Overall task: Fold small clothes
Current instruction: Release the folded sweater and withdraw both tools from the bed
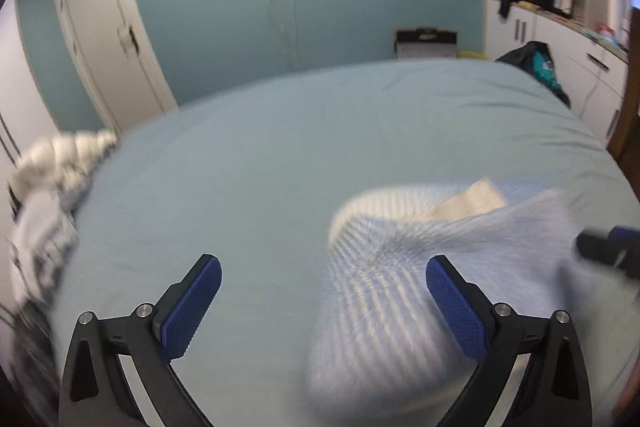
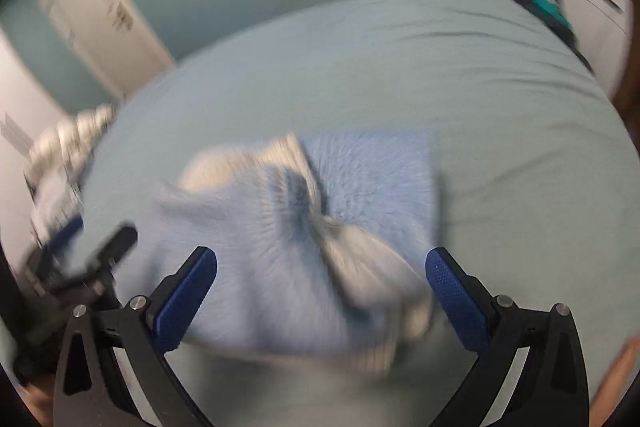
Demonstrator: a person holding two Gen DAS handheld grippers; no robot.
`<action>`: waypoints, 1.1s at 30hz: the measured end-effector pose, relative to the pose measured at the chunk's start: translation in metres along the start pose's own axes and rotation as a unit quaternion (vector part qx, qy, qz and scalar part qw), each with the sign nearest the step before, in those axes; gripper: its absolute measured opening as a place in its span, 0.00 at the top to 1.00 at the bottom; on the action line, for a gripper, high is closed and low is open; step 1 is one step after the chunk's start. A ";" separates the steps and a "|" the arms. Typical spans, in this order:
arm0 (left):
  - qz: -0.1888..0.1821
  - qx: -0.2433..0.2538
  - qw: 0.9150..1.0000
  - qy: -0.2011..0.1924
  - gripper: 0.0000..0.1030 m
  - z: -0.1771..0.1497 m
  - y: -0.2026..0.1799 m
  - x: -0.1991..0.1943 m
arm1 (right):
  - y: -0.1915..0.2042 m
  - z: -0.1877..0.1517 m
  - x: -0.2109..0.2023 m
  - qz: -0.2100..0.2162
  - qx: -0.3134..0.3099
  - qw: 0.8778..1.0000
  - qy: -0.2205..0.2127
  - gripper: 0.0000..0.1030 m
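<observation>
A small light-blue ribbed garment [image 1: 404, 267] with a cream inner side lies rumpled on the pale green bed sheet [image 1: 280, 147]. In the right wrist view the garment [image 2: 304, 243] is blurred and partly folded over itself. My left gripper [image 1: 322, 291] is open and empty, with the garment just past its right finger. My right gripper [image 2: 320, 283] is open above the near part of the garment and holds nothing. The right gripper shows at the right edge of the left wrist view [image 1: 612, 247]. The left gripper shows at the left of the right wrist view [image 2: 92, 263].
A pile of white and grey clothes [image 1: 48, 195] lies at the bed's left edge. Dark clothing [image 1: 536, 63] hangs at the far right corner. A white door [image 1: 108, 39], white cabinets [image 1: 560, 35] and a dark box [image 1: 426, 43] stand beyond the bed.
</observation>
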State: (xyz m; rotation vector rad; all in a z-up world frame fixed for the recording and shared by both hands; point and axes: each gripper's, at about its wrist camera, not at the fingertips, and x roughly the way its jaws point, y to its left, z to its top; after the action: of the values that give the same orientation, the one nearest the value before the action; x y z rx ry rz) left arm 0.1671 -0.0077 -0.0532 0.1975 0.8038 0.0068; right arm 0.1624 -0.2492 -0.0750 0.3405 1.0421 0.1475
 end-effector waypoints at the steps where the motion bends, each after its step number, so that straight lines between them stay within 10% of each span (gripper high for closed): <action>1: 0.001 0.006 1.000 -0.004 0.00 0.005 0.003 -0.017 | -0.002 0.000 -0.026 -0.003 0.021 1.000 -0.003 0.01; 11: -0.045 -0.004 0.999 0.011 0.00 -0.001 0.042 -0.197 | 0.058 -0.077 -0.204 -0.083 -0.053 0.995 -0.025 0.01; 17: -0.047 -0.022 0.999 -0.010 0.00 -0.039 0.044 -0.259 | 0.095 -0.120 -0.235 -0.117 -0.081 0.990 -0.020 0.01; 33: -0.059 0.024 0.998 0.013 0.00 -0.083 0.049 -0.249 | 0.103 -0.135 -0.214 -0.236 -0.143 0.960 -0.056 0.01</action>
State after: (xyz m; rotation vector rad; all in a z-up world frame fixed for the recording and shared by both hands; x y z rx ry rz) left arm -0.0618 0.0343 0.0769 0.1951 0.8403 -0.1209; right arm -0.0574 -0.1839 0.0737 -0.1651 0.9482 -0.1496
